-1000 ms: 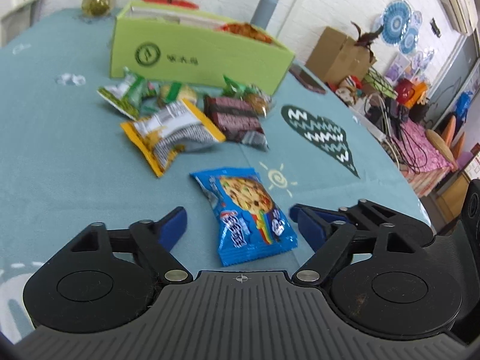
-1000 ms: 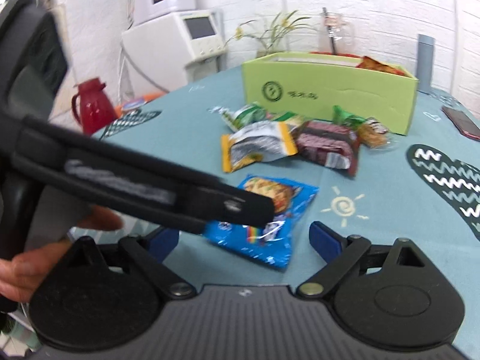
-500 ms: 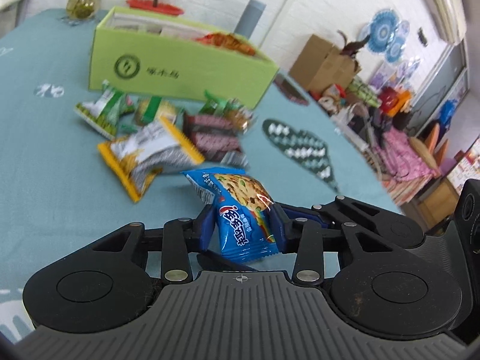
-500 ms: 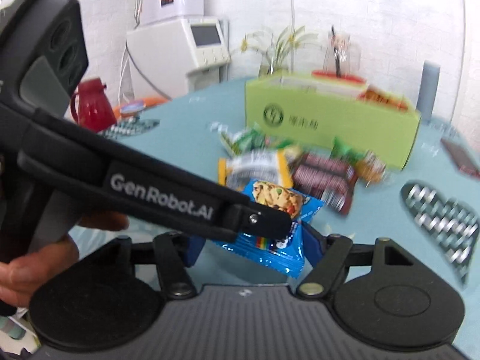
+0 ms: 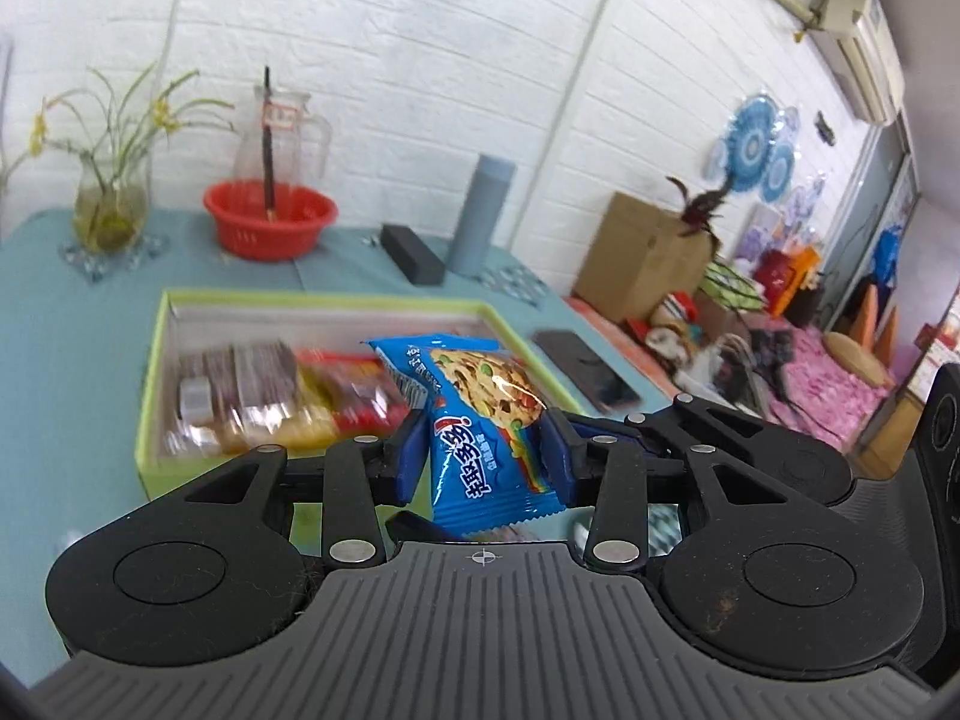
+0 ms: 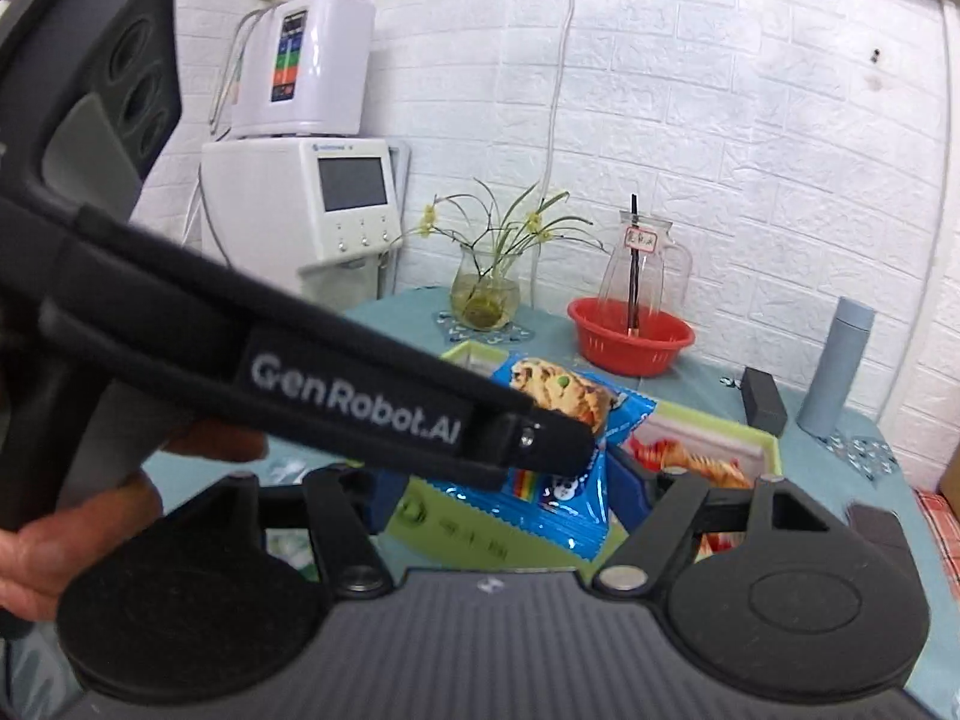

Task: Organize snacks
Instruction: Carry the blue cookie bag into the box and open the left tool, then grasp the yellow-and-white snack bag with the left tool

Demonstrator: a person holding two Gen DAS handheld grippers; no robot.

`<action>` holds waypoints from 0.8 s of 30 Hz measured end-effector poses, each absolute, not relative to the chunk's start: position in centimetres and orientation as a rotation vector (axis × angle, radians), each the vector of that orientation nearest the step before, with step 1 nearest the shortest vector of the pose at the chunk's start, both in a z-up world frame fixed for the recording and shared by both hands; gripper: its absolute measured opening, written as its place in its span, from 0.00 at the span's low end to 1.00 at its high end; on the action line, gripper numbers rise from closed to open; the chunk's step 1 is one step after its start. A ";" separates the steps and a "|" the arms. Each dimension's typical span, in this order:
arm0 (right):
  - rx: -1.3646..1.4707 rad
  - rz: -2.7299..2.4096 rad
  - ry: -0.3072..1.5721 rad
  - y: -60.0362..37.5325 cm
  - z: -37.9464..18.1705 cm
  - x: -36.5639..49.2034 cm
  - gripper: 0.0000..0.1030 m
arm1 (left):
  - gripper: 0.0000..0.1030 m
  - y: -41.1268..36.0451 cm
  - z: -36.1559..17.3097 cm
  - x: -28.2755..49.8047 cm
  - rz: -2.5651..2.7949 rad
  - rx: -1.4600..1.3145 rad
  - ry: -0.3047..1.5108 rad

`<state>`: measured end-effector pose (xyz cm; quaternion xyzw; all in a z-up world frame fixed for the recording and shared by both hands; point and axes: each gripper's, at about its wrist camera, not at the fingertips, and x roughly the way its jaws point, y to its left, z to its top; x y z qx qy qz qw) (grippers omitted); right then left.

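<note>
My left gripper point(image 5: 483, 456) is shut on a blue cookie packet point(image 5: 480, 420) and holds it in the air just in front of the green snack box point(image 5: 153, 360). The box holds several packets: brown, yellow and red ones point(image 5: 270, 396). In the right wrist view the left gripper's black arm point(image 6: 360, 402) crosses from the left, carrying the blue packet point(image 6: 558, 450) above the green box point(image 6: 762, 444). My right gripper point(image 6: 510, 492) sits behind the packet; its blue fingers point(image 6: 390, 498) stand either side of it, and contact is unclear.
On the teal table point(image 5: 60, 360) behind the box stand a red basin with a glass jug point(image 5: 270, 222), a flower vase point(image 5: 111, 204), a grey-blue flask point(image 5: 480, 216) and a black case point(image 5: 414, 252). A phone point(image 5: 582, 366) lies right of the box.
My left gripper closed on the blue packet, lifted it off the table and carried it forward to the green box. The right gripper's fingers narrowed as the view rose.
</note>
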<state>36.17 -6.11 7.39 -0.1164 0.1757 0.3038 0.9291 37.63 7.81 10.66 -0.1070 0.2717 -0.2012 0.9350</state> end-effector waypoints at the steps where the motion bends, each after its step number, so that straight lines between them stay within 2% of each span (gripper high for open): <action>1: -0.241 0.624 0.366 -5.7 7.4 37.7 0.74 | 0.20 8.0 10.6 39.0 -0.399 -0.218 0.559; 9: -0.246 0.637 0.443 -3.4 4.4 45.7 0.75 | 0.22 10.4 7.0 47.9 -0.344 -0.225 0.623; 10: -0.244 0.638 0.450 -3.4 4.2 45.9 0.80 | 0.29 10.6 6.8 48.0 -0.331 -0.219 0.619; 11: -0.239 0.635 0.449 -3.8 4.4 45.7 0.83 | 0.41 10.9 6.8 47.9 -0.320 -0.224 0.612; 14: -0.254 0.619 0.389 -4.9 6.2 43.5 0.90 | 0.54 12.3 8.3 45.5 -0.327 -0.276 0.543; 18: -0.262 0.607 0.330 -7.0 8.3 38.3 0.90 | 0.67 13.6 11.0 40.5 -0.328 -0.294 0.443; 24: -0.208 0.685 0.450 -8.1 5.5 30.4 0.90 | 0.69 13.9 10.1 32.2 -0.332 -0.323 0.435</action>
